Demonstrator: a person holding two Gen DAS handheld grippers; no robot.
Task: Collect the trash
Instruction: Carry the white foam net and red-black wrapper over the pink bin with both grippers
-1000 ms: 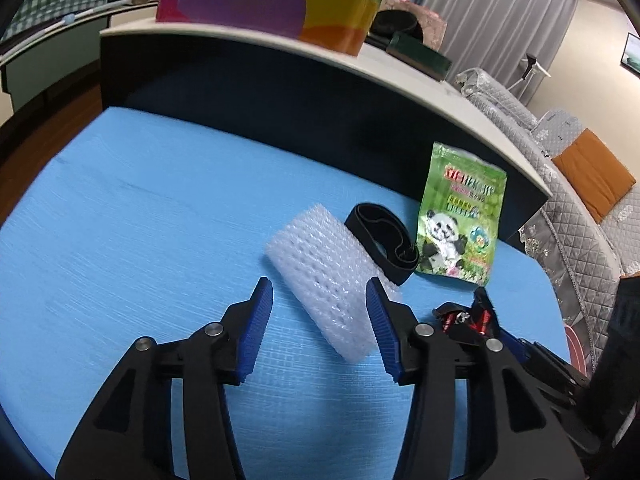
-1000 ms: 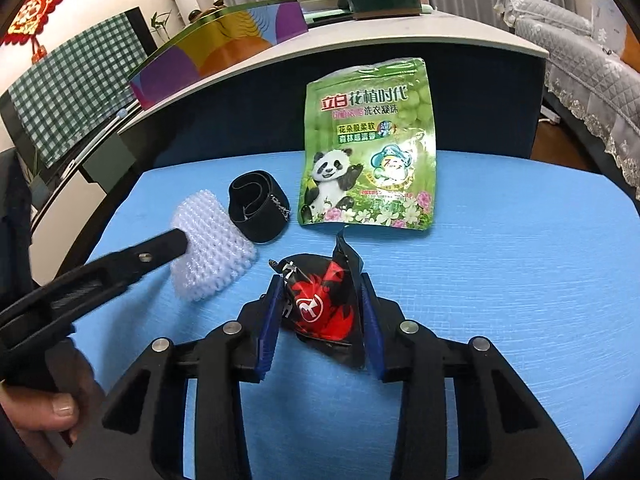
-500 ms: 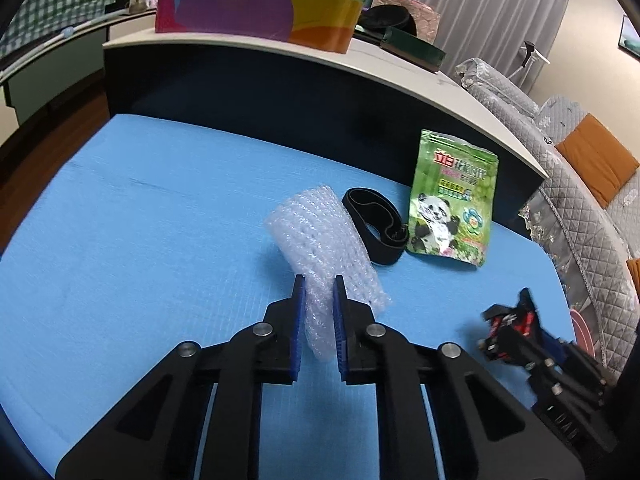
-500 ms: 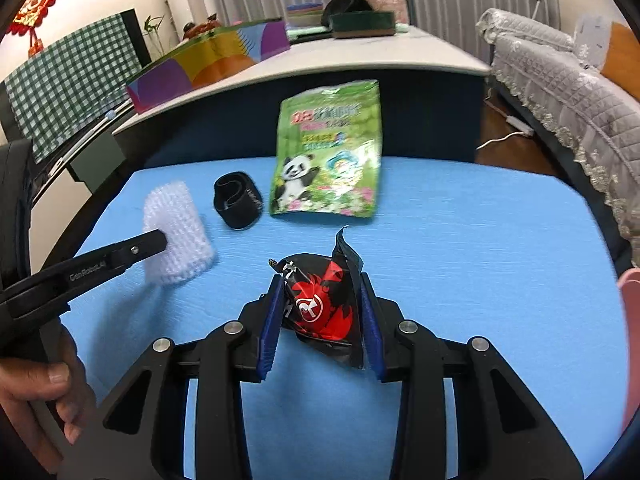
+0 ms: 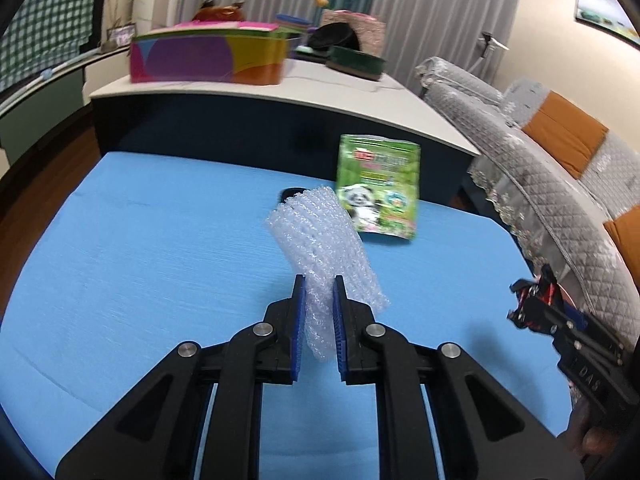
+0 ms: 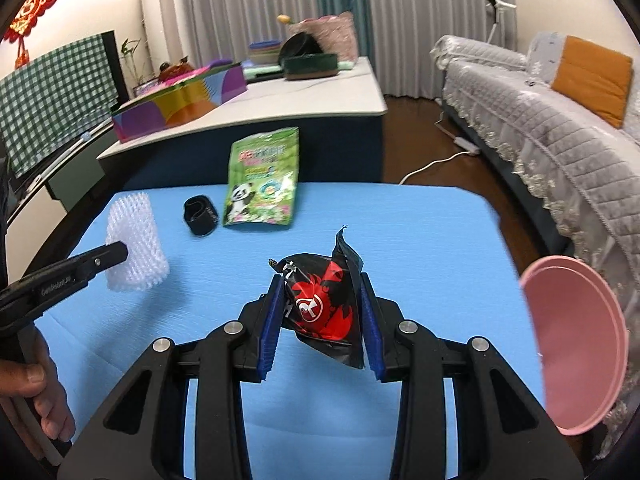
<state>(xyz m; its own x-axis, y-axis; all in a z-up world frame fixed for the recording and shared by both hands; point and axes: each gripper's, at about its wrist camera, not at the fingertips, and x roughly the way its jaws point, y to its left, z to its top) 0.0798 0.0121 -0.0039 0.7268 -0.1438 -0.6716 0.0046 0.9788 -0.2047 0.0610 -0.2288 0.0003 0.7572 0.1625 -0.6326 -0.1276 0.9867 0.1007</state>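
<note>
Our left gripper [image 5: 318,322] pinches the bubble wrap [image 5: 320,248], lifted over the blue table [image 5: 140,272]. Our right gripper [image 6: 322,320] clamps the black-and-red wrapper [image 6: 324,304] above the table, near a pink bin [image 6: 576,344]. The green pouch [image 6: 262,178] and black band [image 6: 200,214] lie on the table.

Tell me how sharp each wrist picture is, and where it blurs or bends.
Left wrist view: the left gripper and its bubble wrap are fairly crisp, while the green panda pouch and colourful box smear with motion blur. Right wrist view: sharper overall, the black-and-red wrapper in the right gripper reads clearly. Both views: fisheye curves the blue table edges, with dark corners.
</note>
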